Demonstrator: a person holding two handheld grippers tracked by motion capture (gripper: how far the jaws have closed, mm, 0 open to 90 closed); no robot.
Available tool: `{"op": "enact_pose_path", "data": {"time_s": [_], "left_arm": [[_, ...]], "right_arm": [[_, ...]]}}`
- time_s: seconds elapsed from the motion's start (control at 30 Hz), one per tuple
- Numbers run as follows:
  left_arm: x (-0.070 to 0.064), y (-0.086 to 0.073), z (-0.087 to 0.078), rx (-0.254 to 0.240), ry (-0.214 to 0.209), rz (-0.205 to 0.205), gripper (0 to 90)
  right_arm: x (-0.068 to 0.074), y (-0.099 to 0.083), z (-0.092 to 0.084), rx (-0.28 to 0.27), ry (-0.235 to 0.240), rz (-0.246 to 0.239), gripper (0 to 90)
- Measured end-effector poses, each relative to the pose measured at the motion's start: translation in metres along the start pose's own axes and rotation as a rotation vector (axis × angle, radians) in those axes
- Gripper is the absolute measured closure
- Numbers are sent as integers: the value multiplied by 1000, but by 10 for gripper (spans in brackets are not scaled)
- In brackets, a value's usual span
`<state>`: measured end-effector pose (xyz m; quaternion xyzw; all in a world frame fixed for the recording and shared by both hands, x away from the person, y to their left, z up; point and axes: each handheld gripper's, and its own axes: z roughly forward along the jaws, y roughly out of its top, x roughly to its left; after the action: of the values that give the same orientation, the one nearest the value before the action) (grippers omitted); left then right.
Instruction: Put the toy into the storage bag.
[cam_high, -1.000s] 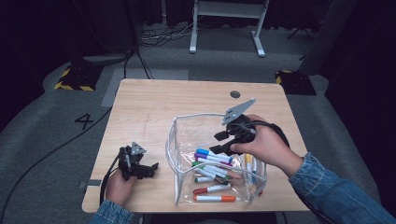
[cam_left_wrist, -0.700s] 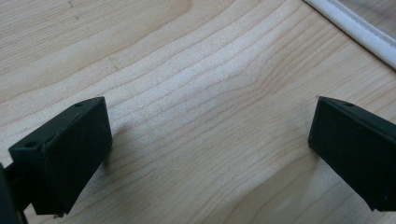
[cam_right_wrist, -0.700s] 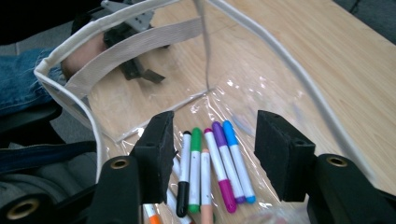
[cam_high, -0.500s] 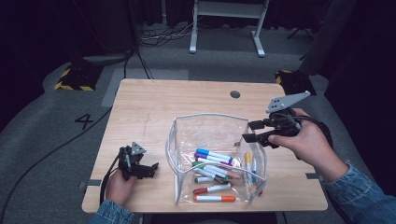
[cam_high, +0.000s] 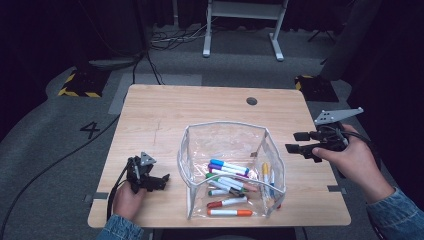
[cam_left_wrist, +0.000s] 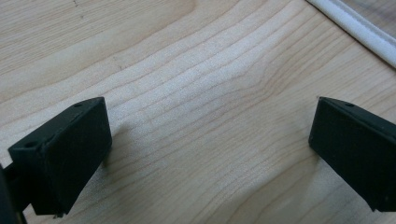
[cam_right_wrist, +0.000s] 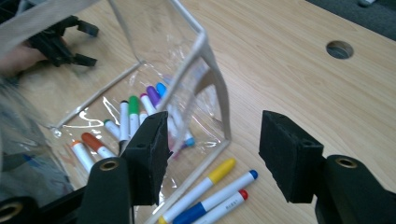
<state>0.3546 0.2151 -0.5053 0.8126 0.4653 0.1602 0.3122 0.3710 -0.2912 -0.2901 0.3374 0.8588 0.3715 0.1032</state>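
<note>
Clear pouch (cam_high: 227, 145) of markers (cam_high: 227, 167) sitting near the table (cam_high: 165, 115) front edge, left gripper (cam_high: 159, 181) resting wide beside it, right gripper (cam_high: 294, 142) hovering wide at the right edge.

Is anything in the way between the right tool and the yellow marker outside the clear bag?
Nothing visible. The yellow marker lies on the table beside the clear bag, just ahead of the right tool, whose jaws are open.
</note>
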Motion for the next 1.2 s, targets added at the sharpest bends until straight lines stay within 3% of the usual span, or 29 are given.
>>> {"op": "enact_pose_path", "data": {"time_s": [0.17,0.6,1.1,1.2], "left_arm": [[0,0,0,3,3,-3,0],[-1,0,0,-1,16,-17,0],[-1,0,0,-2,15,-17,0],[-1,0,0,-2,15,-17,0]], "right_arm": [[-10,-19,9,21,-38,21,424],[-27,-76,55,64,-52,114,413],[-20,-130,111,162,1,159,412],[-21,-138,116,181,-19,152,420]]}}
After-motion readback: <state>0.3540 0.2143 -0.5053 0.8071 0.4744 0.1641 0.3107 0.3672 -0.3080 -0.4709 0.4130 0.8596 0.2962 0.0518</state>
